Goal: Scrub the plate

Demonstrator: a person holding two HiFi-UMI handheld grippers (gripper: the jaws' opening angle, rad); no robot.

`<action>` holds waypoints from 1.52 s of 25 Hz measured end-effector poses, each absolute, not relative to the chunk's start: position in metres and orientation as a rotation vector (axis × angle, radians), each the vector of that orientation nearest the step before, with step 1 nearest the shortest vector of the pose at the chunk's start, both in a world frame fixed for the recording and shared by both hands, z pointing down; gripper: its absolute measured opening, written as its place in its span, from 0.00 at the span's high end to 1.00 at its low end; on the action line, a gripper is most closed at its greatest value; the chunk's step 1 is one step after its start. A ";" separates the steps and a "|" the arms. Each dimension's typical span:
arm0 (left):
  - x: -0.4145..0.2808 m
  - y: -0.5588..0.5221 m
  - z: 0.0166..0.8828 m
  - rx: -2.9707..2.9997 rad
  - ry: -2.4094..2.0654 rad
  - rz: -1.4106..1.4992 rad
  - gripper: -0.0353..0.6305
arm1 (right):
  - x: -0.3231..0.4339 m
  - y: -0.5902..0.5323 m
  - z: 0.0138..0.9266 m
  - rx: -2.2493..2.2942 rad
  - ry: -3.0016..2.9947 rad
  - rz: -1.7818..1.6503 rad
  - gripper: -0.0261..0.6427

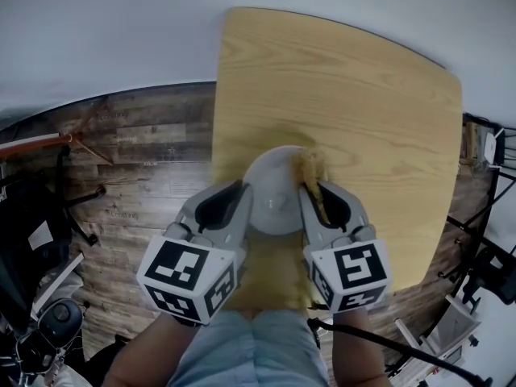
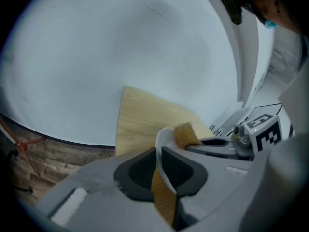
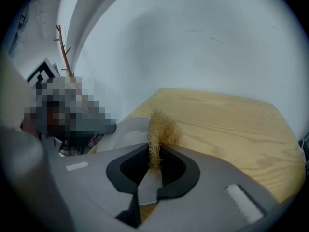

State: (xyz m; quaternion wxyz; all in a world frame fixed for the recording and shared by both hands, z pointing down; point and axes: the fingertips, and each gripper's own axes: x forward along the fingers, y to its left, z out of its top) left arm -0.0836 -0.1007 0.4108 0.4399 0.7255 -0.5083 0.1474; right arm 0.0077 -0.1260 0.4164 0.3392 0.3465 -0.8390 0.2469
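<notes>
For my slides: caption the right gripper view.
Right gripper holds a tan scrubber against the white plate, wooden table beyond.

L gripper (image 1: pixel 240 193) & R gripper (image 1: pixel 316 193): grey moulded plastic, matt, rounded edges, black pads (image 2: pixel 137 174) inside jaws. Each has white cube (image 1: pixel 189 276) at rear w/ black square markers. Person wears pale-blue trousers (image 1: pixel 242 345).

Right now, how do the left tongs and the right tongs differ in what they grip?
The left tongs pinch the rim of a white, smooth plate; the right tongs pinch a tan, fibrous scrubber. The plate stands edge-on between the left tongs, while the scrubber's tuft sticks out past the right tongs, against the plate. Both are shut, over the wooden table.
</notes>
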 end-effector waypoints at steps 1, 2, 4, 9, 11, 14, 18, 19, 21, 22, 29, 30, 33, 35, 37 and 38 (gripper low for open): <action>-0.082 -0.101 0.410 1.816 -1.263 0.373 0.86 | 0.005 -0.126 0.416 0.892 -2.190 0.639 0.90; -0.081 -0.102 0.409 1.828 -1.263 0.380 0.86 | 0.002 -0.127 0.415 0.879 -2.199 0.634 0.90; -0.079 -0.103 0.407 1.850 -1.262 0.391 0.86 | -0.006 -0.127 0.413 0.846 -2.223 0.621 0.90; -0.075 -0.104 0.404 1.910 -1.254 0.433 0.86 | -0.031 -0.121 0.404 0.744 -2.278 0.577 0.90; -0.074 -0.104 0.403 1.921 -1.251 0.437 0.86 | -0.036 -0.116 0.402 0.701 -2.291 0.561 0.90; -0.071 -0.105 0.402 1.921 -1.249 0.430 0.86 | -0.040 -0.107 0.399 0.650 -2.305 0.552 0.90; -0.072 -0.106 0.401 1.896 -1.253 0.396 0.86 | -0.045 -0.096 0.398 0.602 -2.318 0.573 0.90; -0.072 -0.107 0.401 1.888 -1.258 0.382 0.86 | -0.046 -0.093 0.398 0.594 -2.323 0.581 0.90; -0.073 -0.109 0.400 1.874 -1.271 0.357 0.86 | -0.046 -0.090 0.398 0.584 -2.333 0.603 0.90; -0.072 -0.109 0.399 1.869 -1.275 0.345 0.86 | -0.045 -0.088 0.398 0.581 -2.336 0.617 0.90; -0.074 -0.109 0.400 1.837 -1.296 0.307 0.87 | -0.040 -0.073 0.403 0.537 -2.333 0.685 0.90; -0.075 -0.109 0.400 1.834 -1.301 0.304 0.87 | -0.040 -0.069 0.403 0.521 -2.331 0.691 0.90; -0.077 -0.108 0.399 1.832 -1.311 0.307 0.87 | -0.041 -0.057 0.405 0.473 -2.324 0.709 0.90; -0.078 -0.108 0.400 1.834 -1.313 0.313 0.87 | -0.041 -0.049 0.407 0.445 -2.323 0.715 0.90; -0.080 -0.107 0.401 1.836 -1.315 0.319 0.87 | -0.041 -0.043 0.409 0.421 -2.323 0.723 0.90; -0.080 -0.108 0.401 1.837 -1.315 0.322 0.87 | -0.040 -0.040 0.410 0.411 -2.320 0.731 0.90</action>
